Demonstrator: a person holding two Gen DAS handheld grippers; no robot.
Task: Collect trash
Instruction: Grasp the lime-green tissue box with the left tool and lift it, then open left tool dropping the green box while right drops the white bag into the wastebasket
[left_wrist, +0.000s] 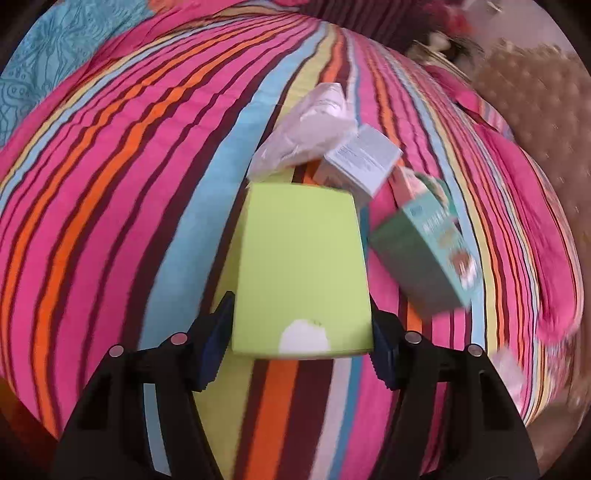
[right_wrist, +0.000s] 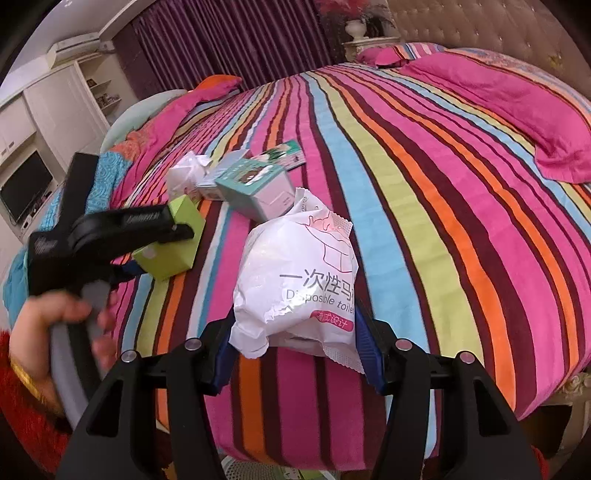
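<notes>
A lime-green box (left_wrist: 299, 266) lies on the striped bedspread (left_wrist: 110, 221), and my left gripper (left_wrist: 301, 332) is shut on its near end, a blue pad against each side. The right wrist view shows that same green box (right_wrist: 173, 240) low over the bed in the black jaws. My right gripper (right_wrist: 295, 332) is shut on a white plastic pack (right_wrist: 295, 277) printed "Disposable toilet", held above the bed. Beyond the green box lie a crumpled white bag (left_wrist: 306, 129), a small white box (left_wrist: 364, 158) and a teal carton (left_wrist: 424, 251).
A hand (right_wrist: 55, 325) with a red sleeve holds the left gripper's handle. A flat green packet (right_wrist: 284, 153) lies behind the cartons. Pink pillows (right_wrist: 517, 110) sit by the tufted headboard (right_wrist: 480, 29). A white cabinet with a TV (right_wrist: 26, 188) stands at the left. A white slotted rim (right_wrist: 258, 469) shows below the bed's edge.
</notes>
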